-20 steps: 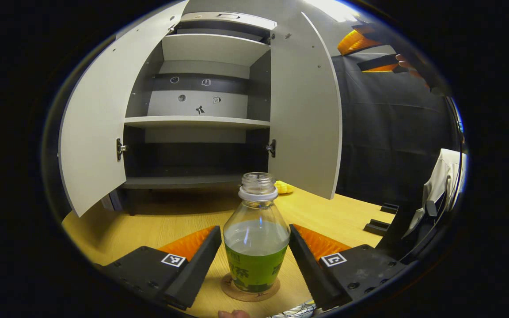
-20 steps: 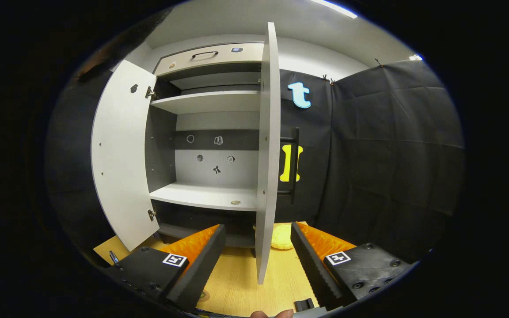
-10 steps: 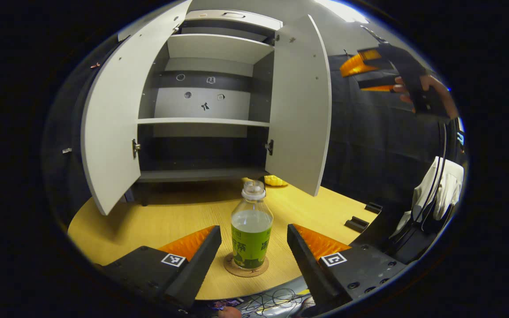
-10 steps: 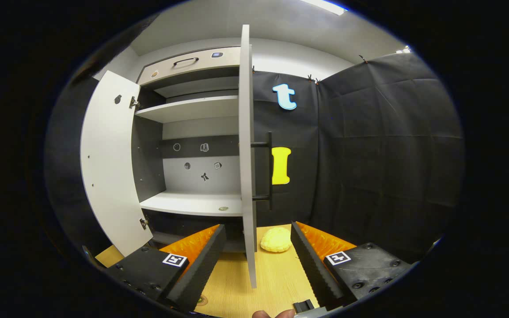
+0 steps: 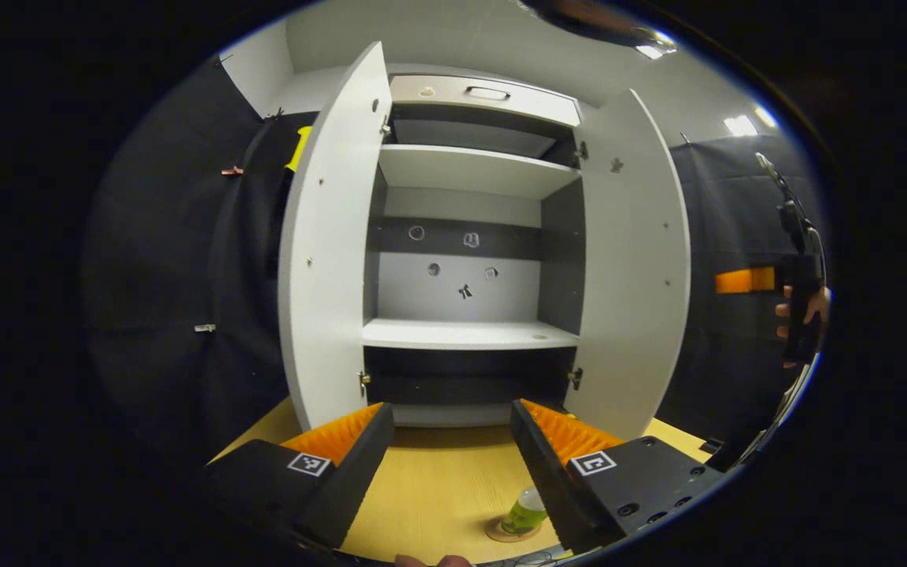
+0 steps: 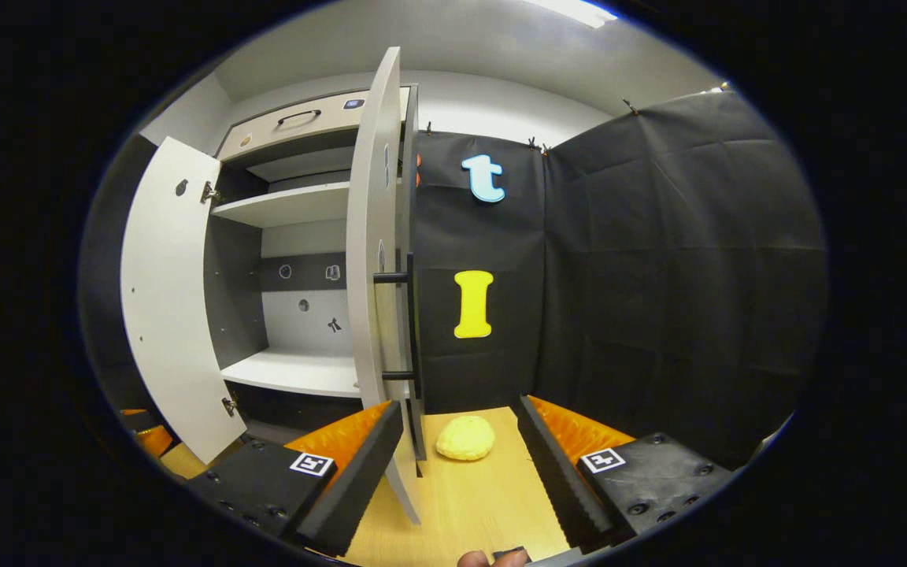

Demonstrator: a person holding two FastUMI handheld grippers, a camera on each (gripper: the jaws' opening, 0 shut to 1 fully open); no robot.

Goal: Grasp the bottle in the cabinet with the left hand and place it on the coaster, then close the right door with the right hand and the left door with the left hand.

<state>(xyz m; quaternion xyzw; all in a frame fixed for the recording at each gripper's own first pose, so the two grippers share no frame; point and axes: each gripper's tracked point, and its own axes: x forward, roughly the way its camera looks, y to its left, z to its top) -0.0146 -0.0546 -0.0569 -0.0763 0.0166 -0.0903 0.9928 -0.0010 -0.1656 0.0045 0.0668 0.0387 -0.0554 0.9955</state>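
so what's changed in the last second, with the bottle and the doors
The left gripper has backed away from the bottle, fingers open, leaving it on the coaster. The right gripper has moved round to the right door's handle side. Both doors are still open; the left door is untouched.

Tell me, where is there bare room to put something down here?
The middle shelf between both open doors is bare. So is the tabletop before the cabinet. It is tighter by the bottle on its coaster, and near the yellow object beside the right door.
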